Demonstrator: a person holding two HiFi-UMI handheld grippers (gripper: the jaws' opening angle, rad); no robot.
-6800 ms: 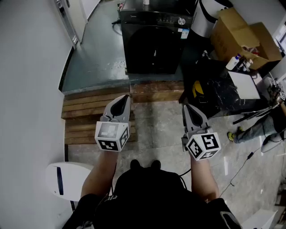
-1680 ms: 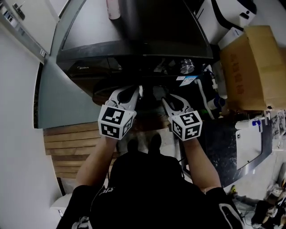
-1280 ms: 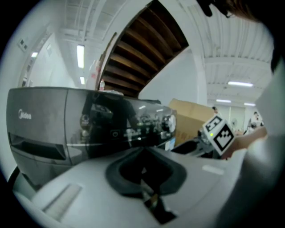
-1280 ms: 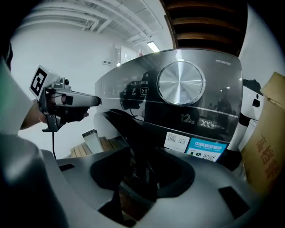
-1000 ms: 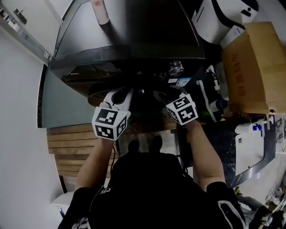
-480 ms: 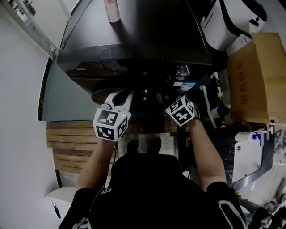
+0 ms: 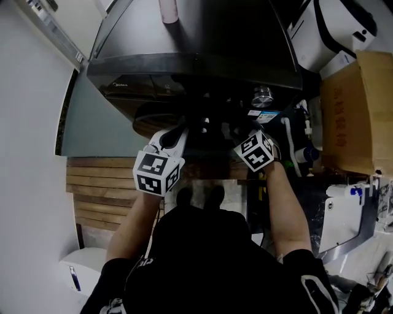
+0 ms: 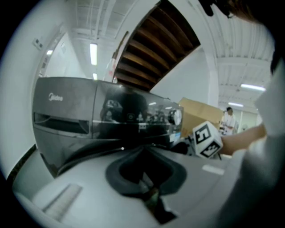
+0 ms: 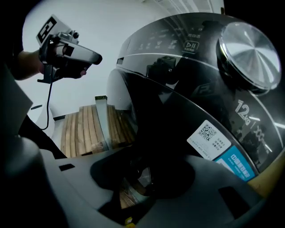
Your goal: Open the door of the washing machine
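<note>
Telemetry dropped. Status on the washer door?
Left gripper shut, empty. Right gripper clamped on door edge. Door ajar. Nothing seen blocking the swing.

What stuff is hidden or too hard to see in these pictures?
- Right gripper: its tips vanish against the black door in the right gripper view, and the head view is too dark there, so its grip is unclear.
- Inside of the washing machine: hidden behind the dark door in all views.
- Sticker print: too small, right gripper view.
- Pinkish container on the machine: cut off by the head view's top edge.
</note>
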